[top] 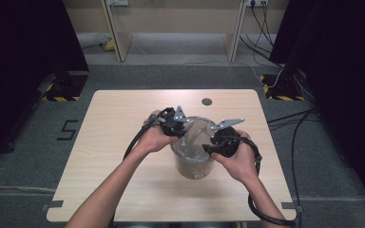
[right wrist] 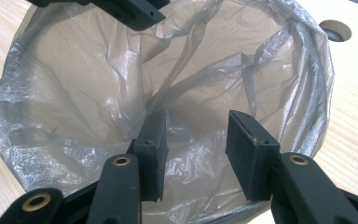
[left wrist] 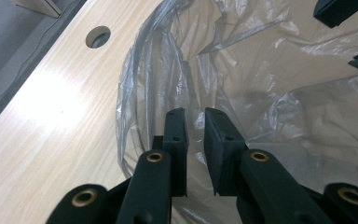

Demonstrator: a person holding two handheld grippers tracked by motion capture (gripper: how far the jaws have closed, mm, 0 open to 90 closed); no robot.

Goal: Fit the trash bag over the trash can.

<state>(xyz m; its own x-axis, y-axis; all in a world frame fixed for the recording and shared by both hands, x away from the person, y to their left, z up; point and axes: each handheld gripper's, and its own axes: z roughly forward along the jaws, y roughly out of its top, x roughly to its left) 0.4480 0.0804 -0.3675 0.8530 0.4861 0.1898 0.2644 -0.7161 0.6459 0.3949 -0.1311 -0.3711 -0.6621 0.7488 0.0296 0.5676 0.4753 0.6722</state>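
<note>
Lining the bin (top: 193, 167) at frame centre: left gripper (left wrist: 195, 122) pinches the bag (left wrist: 279, 93) narrowly; right gripper (right wrist: 196, 135), jaws wide, should spread film over the rim.

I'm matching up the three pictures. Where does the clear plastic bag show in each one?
High view: the plastic bag lines the bin at table centre, between the two grippers.
Left gripper view: it takes up the middle and right, behind the jaws.
Right gripper view: its open mouth spreads across most of the picture.
Shared landmark: the round hole in the table, just beyond the bag.
</note>
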